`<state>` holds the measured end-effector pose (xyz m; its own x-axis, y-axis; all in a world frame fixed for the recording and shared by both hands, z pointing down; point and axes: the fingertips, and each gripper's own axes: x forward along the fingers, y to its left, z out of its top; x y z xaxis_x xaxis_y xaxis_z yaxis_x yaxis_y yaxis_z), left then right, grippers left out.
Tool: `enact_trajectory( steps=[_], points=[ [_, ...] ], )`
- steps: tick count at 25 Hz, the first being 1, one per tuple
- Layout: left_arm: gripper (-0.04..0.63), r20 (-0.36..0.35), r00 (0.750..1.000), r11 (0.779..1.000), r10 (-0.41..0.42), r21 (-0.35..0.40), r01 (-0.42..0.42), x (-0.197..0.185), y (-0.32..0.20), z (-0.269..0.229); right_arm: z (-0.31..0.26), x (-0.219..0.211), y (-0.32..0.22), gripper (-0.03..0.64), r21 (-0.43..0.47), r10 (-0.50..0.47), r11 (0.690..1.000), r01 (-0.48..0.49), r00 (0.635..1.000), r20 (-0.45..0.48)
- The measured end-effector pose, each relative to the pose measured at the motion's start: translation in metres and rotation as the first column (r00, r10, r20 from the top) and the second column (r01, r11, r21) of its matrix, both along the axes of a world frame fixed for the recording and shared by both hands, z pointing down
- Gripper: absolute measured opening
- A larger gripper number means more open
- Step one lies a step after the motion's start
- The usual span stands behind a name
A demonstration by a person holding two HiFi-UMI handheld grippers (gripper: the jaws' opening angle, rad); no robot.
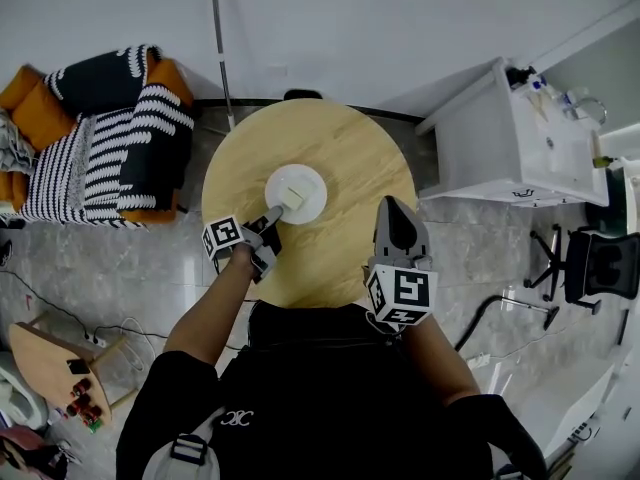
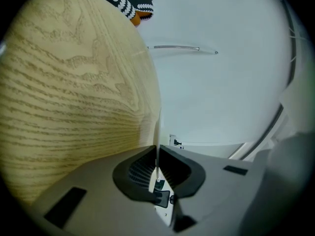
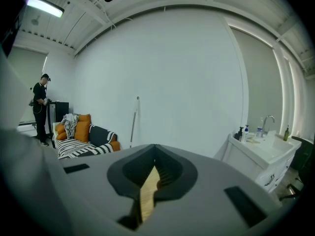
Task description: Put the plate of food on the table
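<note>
Though edge-on, plate [image 1: 313, 189] seemingly on wooden table [image 1: 345, 153], left tongs [image 1: 277, 212] tight on rim; right tongs [image 1: 395, 208] closed

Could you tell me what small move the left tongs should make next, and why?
Probably open the left tongs and let go: they are shut on the rim of the plate, which appears to sit flat with its food near the middle of the table. The right tongs are shut and empty.
</note>
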<state>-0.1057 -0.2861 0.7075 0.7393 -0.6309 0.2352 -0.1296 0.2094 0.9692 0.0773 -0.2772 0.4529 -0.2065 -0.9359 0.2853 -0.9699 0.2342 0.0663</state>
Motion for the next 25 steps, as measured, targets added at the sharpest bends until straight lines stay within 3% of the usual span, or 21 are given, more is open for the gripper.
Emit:
enact_trajectory(
  steps=[25],
  points=[
    [0.023, 0.047, 0.999, 0.997, 0.019, -0.078, -0.015, -0.002, 0.007, 0.026, -0.006, 0.012, 0.012, 0.008, -0.001, 0.041, 0.999, -0.041, 0.999, 0.005]
  ],
)
